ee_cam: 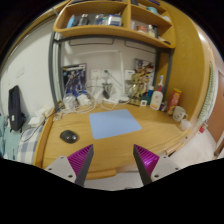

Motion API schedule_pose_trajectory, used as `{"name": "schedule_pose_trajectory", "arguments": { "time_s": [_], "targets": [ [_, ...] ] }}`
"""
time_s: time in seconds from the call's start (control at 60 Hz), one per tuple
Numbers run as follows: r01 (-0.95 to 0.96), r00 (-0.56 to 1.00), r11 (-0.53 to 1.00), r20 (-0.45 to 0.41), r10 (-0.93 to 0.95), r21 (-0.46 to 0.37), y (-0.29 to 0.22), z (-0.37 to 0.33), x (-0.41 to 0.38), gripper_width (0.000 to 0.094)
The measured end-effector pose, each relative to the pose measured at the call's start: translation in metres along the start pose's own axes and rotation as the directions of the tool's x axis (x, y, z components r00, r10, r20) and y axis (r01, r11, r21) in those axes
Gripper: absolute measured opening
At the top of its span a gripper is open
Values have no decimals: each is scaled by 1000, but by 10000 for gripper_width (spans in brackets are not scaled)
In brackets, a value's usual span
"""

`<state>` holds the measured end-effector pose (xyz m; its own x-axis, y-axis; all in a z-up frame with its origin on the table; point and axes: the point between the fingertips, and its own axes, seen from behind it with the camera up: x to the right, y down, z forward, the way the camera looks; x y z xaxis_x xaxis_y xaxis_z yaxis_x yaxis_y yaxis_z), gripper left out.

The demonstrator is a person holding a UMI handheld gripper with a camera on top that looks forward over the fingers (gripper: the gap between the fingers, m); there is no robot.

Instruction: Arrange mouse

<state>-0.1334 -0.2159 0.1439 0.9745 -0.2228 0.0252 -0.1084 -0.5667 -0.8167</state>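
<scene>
Mouse [68, 136]: dark, lying on the wooden table [150, 125], just left of the blue mouse mat [114, 123], not on it. Claw [113, 160]: released, fingers spread wide, nothing between them, well short of the mouse. Bottles and small items stand along the table's back edge; shelves [110, 33] above.

A light blue rectangular mat [113, 122] lies flat on the middle of a wooden desk [150, 125]. Far behind it, bottles and small jars [157, 97] crowd the desk's back right. A wooden wall shelf [112, 32] hangs above, holding assorted items. A dark picture [74, 80] stands at the back left.
</scene>
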Motion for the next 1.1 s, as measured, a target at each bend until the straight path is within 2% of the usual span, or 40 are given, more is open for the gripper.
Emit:
{"name": "schedule_pose_trajectory", "arguments": {
  "time_s": [0.133, 0.217, 0.433, 0.583, 0.783, 1.1],
  "targets": [
    [66, 992, 995, 114, -58, -70, 27, 1, -47, 808],
    [107, 982, 987, 170, -87, -116, 53, 22, -103, 818],
    [196, 950, 963, 281, -139, -187, 81, 58, -168, 820],
    [239, 934, 950, 316, -168, -203, 76, 93, -188, 820],
    [281, 930, 930, 307, -203, -237, 64, 140, -194, 819],
    [303, 916, 916, 345, -204, -263, 36, 201, -215, 817]
  ]
}}
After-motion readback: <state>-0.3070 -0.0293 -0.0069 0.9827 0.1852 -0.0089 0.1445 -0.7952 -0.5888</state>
